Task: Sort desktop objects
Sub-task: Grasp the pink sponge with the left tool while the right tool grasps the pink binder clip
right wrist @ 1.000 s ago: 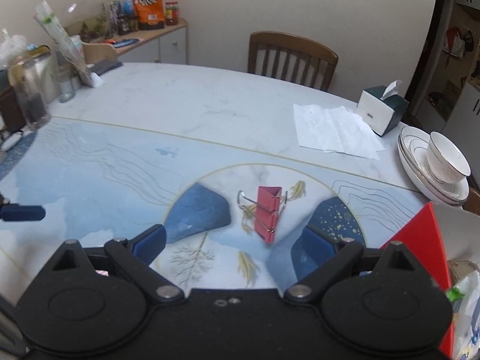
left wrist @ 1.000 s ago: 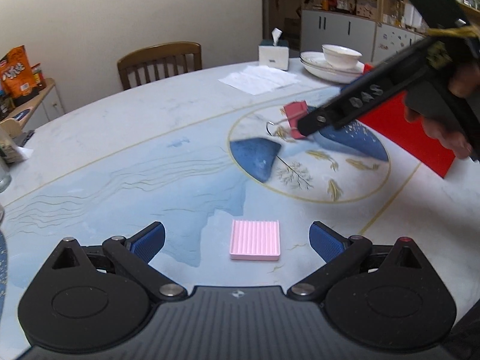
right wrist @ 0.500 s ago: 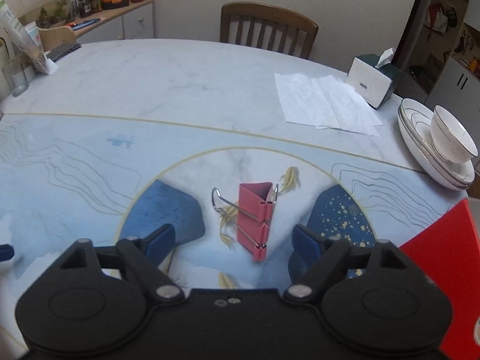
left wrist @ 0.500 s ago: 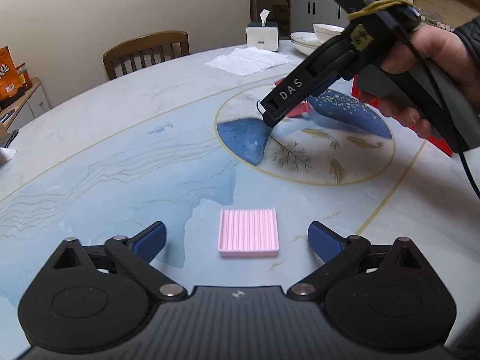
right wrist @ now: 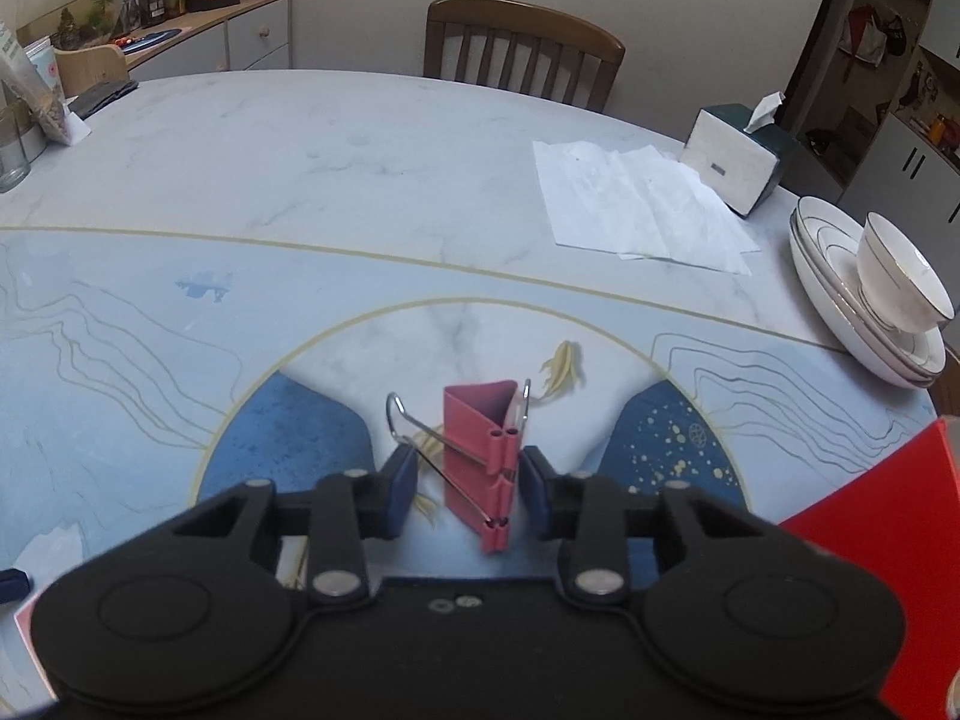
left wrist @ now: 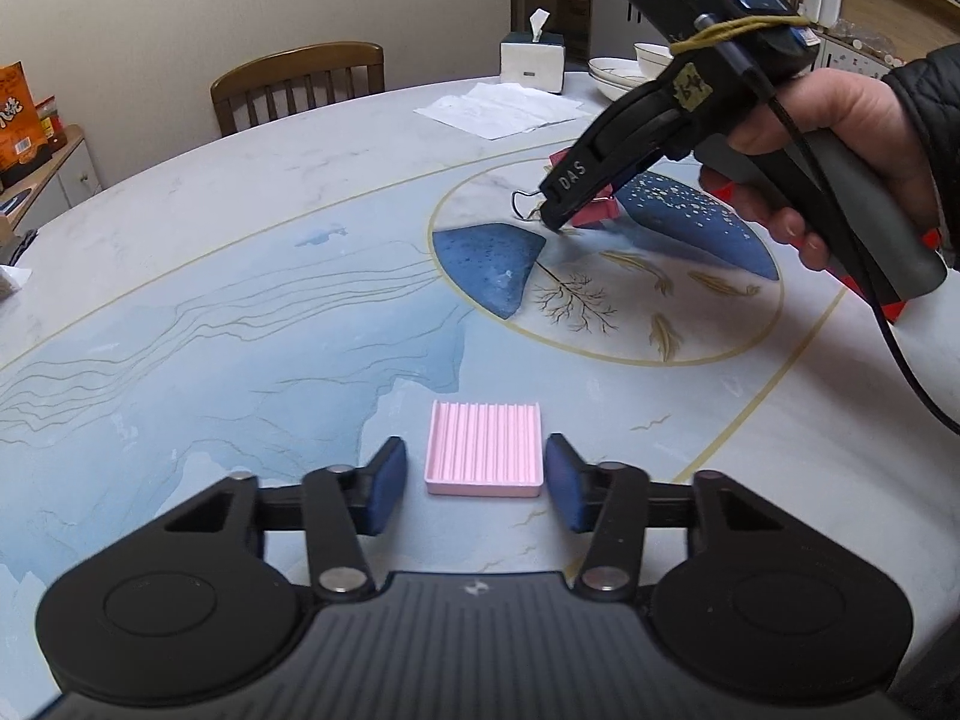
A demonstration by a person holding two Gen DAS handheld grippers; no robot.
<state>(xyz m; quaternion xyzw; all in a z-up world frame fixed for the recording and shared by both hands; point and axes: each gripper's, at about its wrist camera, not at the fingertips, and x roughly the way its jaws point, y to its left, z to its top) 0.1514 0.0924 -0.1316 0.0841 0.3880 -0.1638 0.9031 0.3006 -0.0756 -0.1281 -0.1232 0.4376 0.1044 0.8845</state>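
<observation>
The red binder clip (right wrist: 483, 462) is seen lying on the patterned table (right wrist: 360, 180), inside the gold-ringed medallion, directly between the pads of the right gripper (right wrist: 468, 483); its long axis runs from 12 o'clock to 6 o'clock along the line of the fingers, the folded back toward 12 and one wire handle splayed out toward 10 o'clock. The right jaws are held at a narrow gap: the right pad appears to be touching the clip's side, while a sliver of table is visible between the left pad and the clip, so the clip is judged not yet clamped. The pink ridged tile (left wrist: 485, 449) is found flat on the table just ahead of the left gripper (left wrist: 474, 483), at 12 o'clock from its pads, ridges running along the finger line; those jaws are set slightly wider than the tile, and contact is not shown. The clip is nearer the right hand, the tile nearer the left. Compared with half a second ago, both pairs of jaws have been drawn in from a wide spread, and each gripper has been brought forward so that its object now sits between the pads
</observation>
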